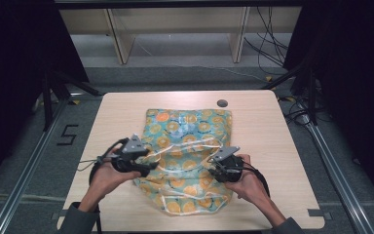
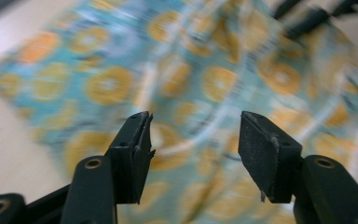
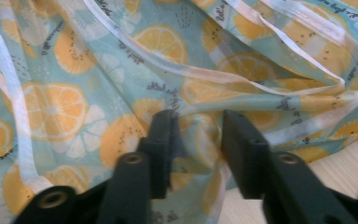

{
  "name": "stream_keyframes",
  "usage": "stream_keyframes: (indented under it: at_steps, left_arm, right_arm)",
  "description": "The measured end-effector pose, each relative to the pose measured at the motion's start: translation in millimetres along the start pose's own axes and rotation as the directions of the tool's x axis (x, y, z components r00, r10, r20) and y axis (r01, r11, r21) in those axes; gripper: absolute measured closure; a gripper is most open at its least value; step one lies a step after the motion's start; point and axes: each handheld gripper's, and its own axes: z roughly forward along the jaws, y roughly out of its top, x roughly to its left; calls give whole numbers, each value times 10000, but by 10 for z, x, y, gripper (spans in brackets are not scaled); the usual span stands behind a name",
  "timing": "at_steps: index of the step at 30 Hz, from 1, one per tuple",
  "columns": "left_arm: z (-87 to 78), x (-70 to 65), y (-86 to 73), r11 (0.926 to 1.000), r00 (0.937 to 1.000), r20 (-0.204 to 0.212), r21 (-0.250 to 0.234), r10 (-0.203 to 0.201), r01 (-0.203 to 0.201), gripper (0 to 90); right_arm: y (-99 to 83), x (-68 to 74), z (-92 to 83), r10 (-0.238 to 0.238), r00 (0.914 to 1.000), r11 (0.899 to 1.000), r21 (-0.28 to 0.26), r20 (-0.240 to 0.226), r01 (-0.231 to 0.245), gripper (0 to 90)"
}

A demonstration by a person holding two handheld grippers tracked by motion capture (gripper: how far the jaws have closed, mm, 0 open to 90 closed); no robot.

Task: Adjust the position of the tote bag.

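Cloth (image 1: 187, 146) with orange slices, crumpled in middle of table (image 1: 272, 146). Left gripper (image 2: 193, 140) above cloth, jaws released, nothing between. Right gripper (image 3: 196, 140) at cloth edge, fold of cloth between jaws; cannot tell whether pinched.

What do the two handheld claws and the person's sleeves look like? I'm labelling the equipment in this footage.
Both are black. The left claw and the right claw each carry a grey three-cornered plate on top and trail a black cable looping back past the wrist. Up close, each has two blocky black jaws with flat pads, on arms with round metal-ringed pivot holes. The person wears grey sleeves.
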Motion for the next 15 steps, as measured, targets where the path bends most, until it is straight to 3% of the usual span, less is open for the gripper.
stream_keyframes:
  at_steps: [3, 5, 7, 8, 9, 12, 14, 15]
  left_arm:
    - [269, -45, -70, 9939, 9985, 419, 1040, 338, -380, 447]
    - [423, -46, -168, 9876, 9992, 380, 1555, 140, -197, 450]
    - [509, -61, -221, 9832, 9984, 493, 1792, 273, -357, 447]
    - [546, -79, -233, 9859, 9986, 447, 1641, 271, -340, 447]
    - [575, -101, -241, 9838, 9985, 448, 1753, 313, -387, 447]
    - [684, -149, -283, 9775, 9965, 429, 1957, 720, -790, 447]
    - [740, -144, -306, 9711, 9943, 229, 2134, 1043, -1068, 472]
    - [761, -141, -321, 9703, 9942, 167, 2166, 1064, -1075, 496]
  right_arm:
    - [-23, -20, -1, -218, 9998, 9997, -108, 4, 218, 788]
    - [-29, -32, -12, -248, 9995, 9995, -176, 195, 252, 849]
    - [-33, -58, -27, -418, 9989, 9988, -245, 233, 424, 875]
    - [-32, -65, -38, -290, 9988, 9989, -351, 387, 304, 883]
    - [-30, -77, -44, -293, 9983, 9990, -326, 511, 310, 886]
    - [-27, -127, -51, -493, 9982, 9971, -557, 349, 512, 894]
    - [-34, -124, -64, -233, 9982, 9972, -703, 551, 271, 894]
    - [-34, -136, -77, -302, 9987, 9973, -664, 404, 328, 893]
